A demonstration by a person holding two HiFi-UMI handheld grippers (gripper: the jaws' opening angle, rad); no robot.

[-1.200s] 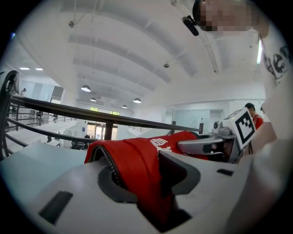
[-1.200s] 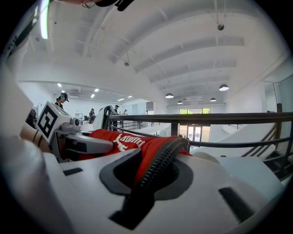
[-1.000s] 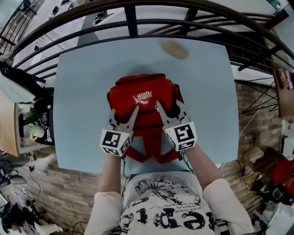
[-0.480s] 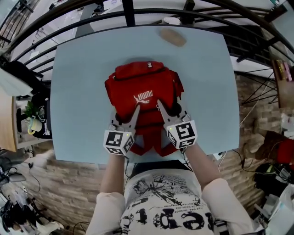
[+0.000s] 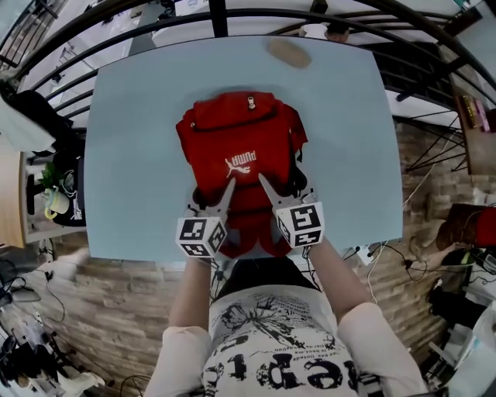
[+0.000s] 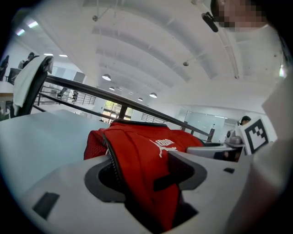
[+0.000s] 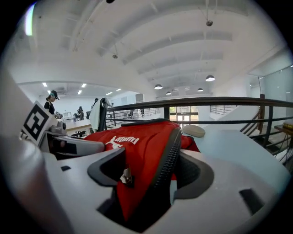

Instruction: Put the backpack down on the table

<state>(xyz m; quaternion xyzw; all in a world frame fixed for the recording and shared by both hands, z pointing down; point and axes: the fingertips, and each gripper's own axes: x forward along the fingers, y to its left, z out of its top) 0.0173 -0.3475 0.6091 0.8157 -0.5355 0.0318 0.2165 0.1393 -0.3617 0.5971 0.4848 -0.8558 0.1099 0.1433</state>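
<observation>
The red backpack lies flat on the pale blue table, logo side up, its lower end at the near edge. My left gripper is at its near left corner, and red fabric with a black zipper runs between the jaws. The jaws are opening and stand wide, with a gap beside the fabric. My right gripper is at the near right corner. Its jaws are opening too, and the zippered edge lies loose between them.
A tan oval object lies near the table's far edge, also visible in the right gripper view. A dark metal railing curves behind the table. The person's torso is close against the near edge.
The backpack has shifted further onto the table and settled flat. Both grippers moved forward and down with it, and both pairs of jaws have spread apart.
</observation>
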